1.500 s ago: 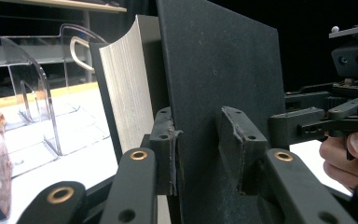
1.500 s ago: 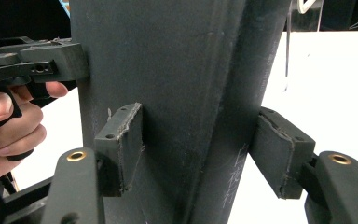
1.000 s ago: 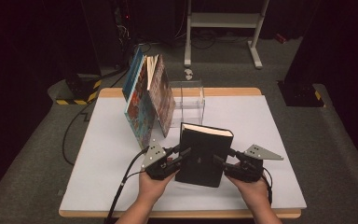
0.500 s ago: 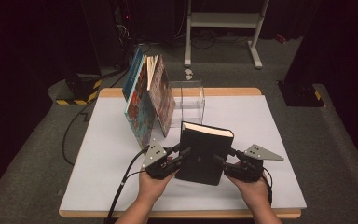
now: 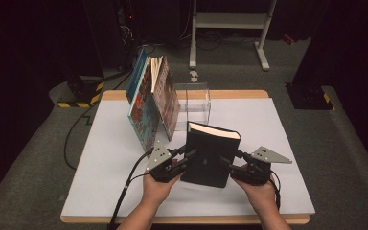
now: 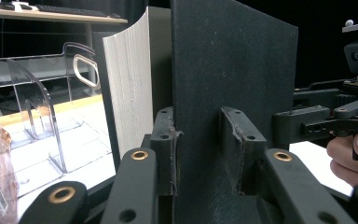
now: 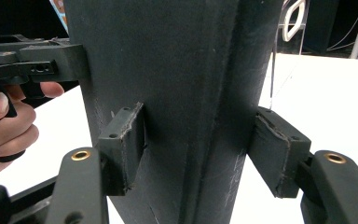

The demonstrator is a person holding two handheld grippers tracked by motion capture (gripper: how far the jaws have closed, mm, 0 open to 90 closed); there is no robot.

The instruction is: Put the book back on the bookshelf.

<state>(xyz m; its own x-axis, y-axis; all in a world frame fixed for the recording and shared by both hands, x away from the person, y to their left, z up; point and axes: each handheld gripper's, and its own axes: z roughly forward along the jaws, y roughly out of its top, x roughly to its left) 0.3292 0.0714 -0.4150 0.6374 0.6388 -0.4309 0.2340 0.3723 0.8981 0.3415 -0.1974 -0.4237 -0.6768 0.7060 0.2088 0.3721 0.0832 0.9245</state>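
Nothing has moved: black book (image 5: 210,152) stands clamped between both tongs.

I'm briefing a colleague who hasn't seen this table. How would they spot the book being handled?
On the white table, look near the front edge, between the left gripper and right gripper. The black book stands upright there, in front of a clear rack; unlike the colourful books leaning behind, its cover is plain black.

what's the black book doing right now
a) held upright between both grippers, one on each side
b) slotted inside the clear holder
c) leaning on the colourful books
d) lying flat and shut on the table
a: the black book stands upright, with the left gripper clamping its cover edge and the right gripper clamped on its spine side, in front of the clear holder.
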